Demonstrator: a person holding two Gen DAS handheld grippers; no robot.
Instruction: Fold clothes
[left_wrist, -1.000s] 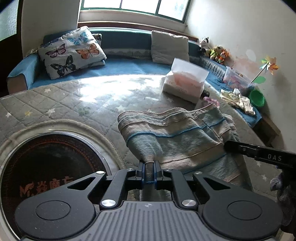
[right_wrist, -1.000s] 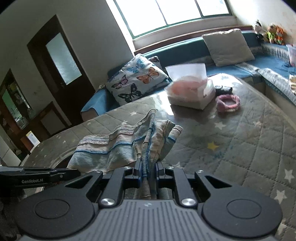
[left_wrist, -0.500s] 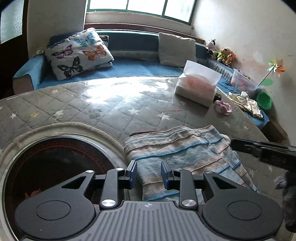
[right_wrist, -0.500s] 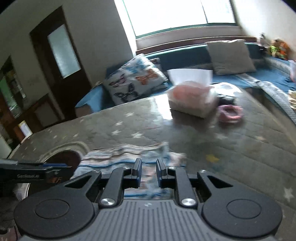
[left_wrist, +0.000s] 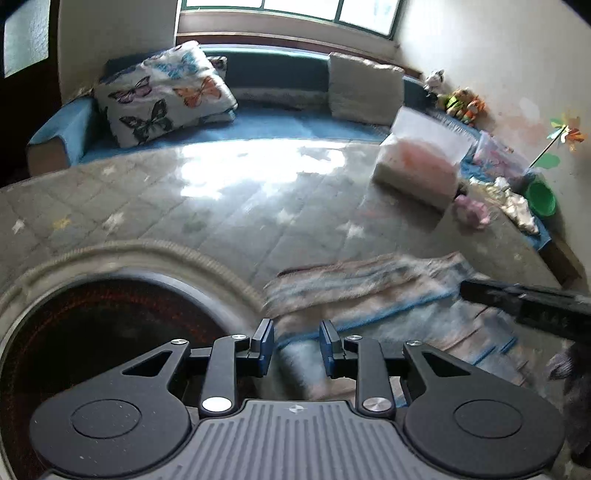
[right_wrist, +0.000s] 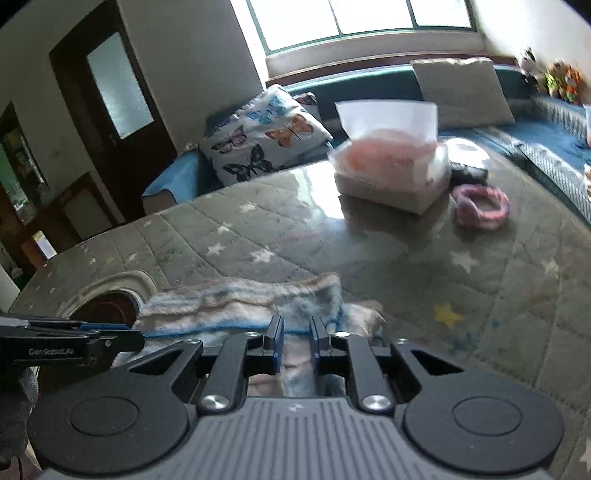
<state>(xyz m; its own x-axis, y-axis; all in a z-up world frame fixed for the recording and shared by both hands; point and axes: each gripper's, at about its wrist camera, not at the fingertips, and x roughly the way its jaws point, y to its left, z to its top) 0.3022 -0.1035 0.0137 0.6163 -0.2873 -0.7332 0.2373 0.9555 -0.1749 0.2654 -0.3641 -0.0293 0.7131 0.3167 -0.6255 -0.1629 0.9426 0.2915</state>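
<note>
A striped blue-and-beige cloth (left_wrist: 373, 295) lies folded flat on the grey quilted table cover (left_wrist: 229, 206). My left gripper (left_wrist: 295, 341) is open just above the cloth's near left edge, with nothing between its blue pads. The right gripper's black body (left_wrist: 524, 306) juts in from the right over the cloth. In the right wrist view the same cloth (right_wrist: 243, 302) stretches across the cover (right_wrist: 480, 280), and my right gripper (right_wrist: 294, 338) hovers open over its near right end. The left gripper (right_wrist: 70, 341) shows at the left edge there.
A round dark opening (left_wrist: 96, 332) with a pale rim sits in the table at the left. A tissue bag (right_wrist: 388, 173) and a pink ring (right_wrist: 480, 205) lie at the far side. Behind is a blue bench with a butterfly pillow (left_wrist: 162, 103) and grey cushion (left_wrist: 364, 88).
Both grippers let go of the cloth and opened. The cloth dropped from a raised drape to lie flat and folded on the table. Both grippers have drawn back slightly.
</note>
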